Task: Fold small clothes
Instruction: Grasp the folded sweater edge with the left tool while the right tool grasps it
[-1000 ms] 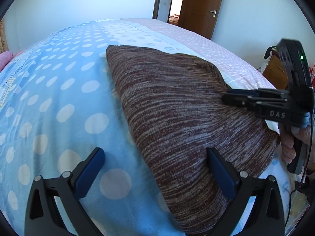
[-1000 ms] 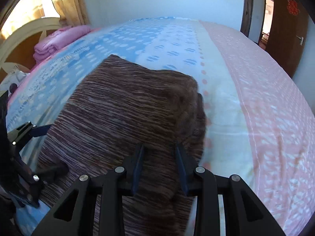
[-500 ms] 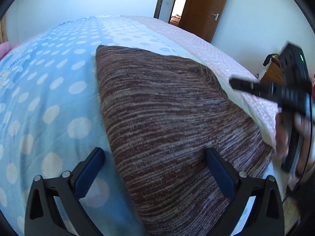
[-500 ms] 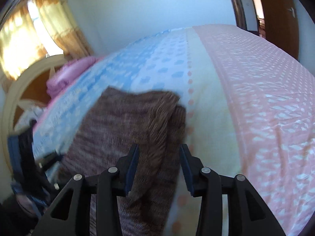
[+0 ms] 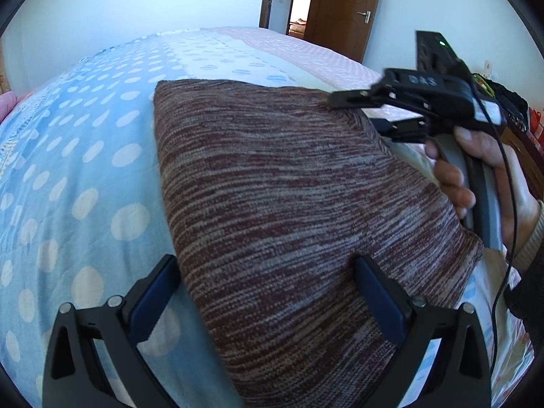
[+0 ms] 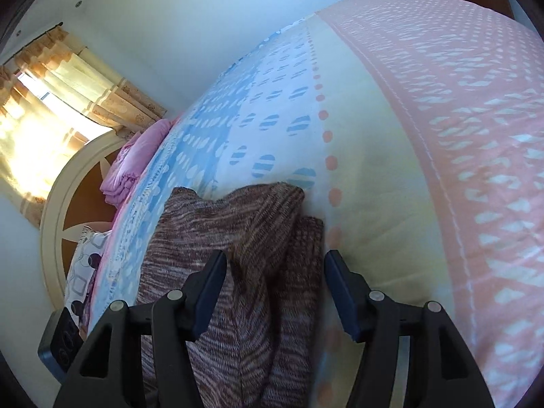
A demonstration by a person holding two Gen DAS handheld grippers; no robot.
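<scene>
Left wrist view: the folded brown-and-grey striped knit garment (image 5: 289, 221) is lying on the blue polka-dot bedspread (image 5: 85, 170), as a second ago. The left gripper (image 5: 268, 295) is hovering with its jaws spread wide, gripping nothing. The right gripper (image 6: 275, 292), earlier pinching the garment's edge, is opening its jaws; cloth is sitting loosely between them.

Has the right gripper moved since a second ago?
Yes. In the left wrist view the right gripper has risen from the brown knit garment's right edge to its far right corner; its jaws are opening, the fold between them unpressed.
</scene>
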